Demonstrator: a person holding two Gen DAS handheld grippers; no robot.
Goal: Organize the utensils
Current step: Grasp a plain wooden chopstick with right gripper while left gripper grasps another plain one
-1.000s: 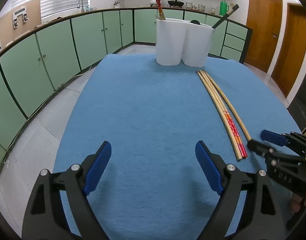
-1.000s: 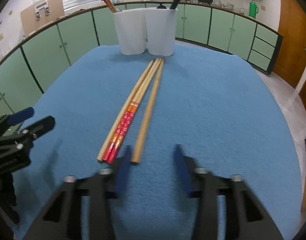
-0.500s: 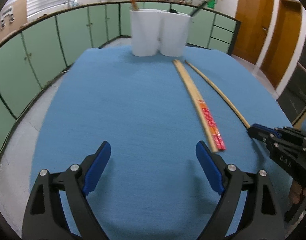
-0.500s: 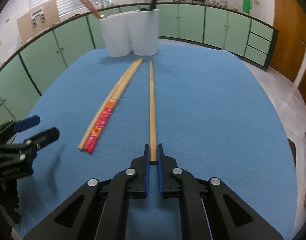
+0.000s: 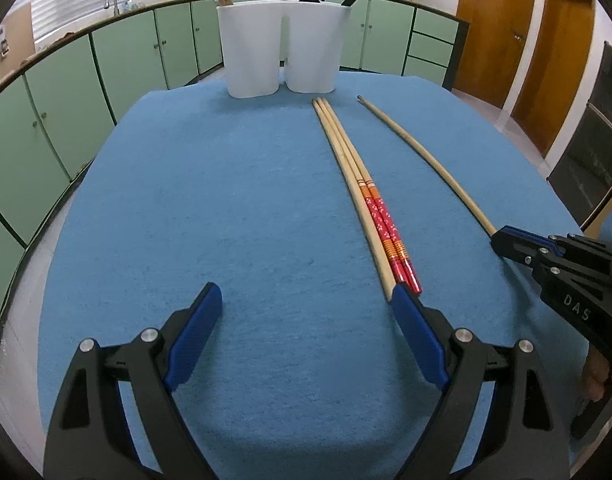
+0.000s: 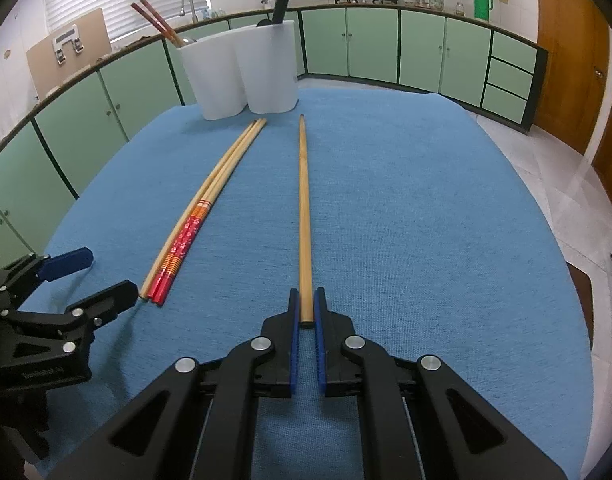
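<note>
Left claw (image 5: 306, 300) agape, right claw (image 6: 304, 308) clamped.

Blue-clothed desk (image 6: 425, 200): white twin-cup plastic holder (image 6: 242, 76) at far edge; before it, three bundled wooden chopsticks (image 6: 210, 200) lie left of a single plain wooden chopstick (image 6: 304, 208).

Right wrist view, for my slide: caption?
Right gripper shut on plain chopstick; three more lie beside it.

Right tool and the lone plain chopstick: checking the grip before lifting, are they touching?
Touching. The right wrist view shows the right tool shut on the near end of the plain chopstick, a blue pad against each side.
</note>
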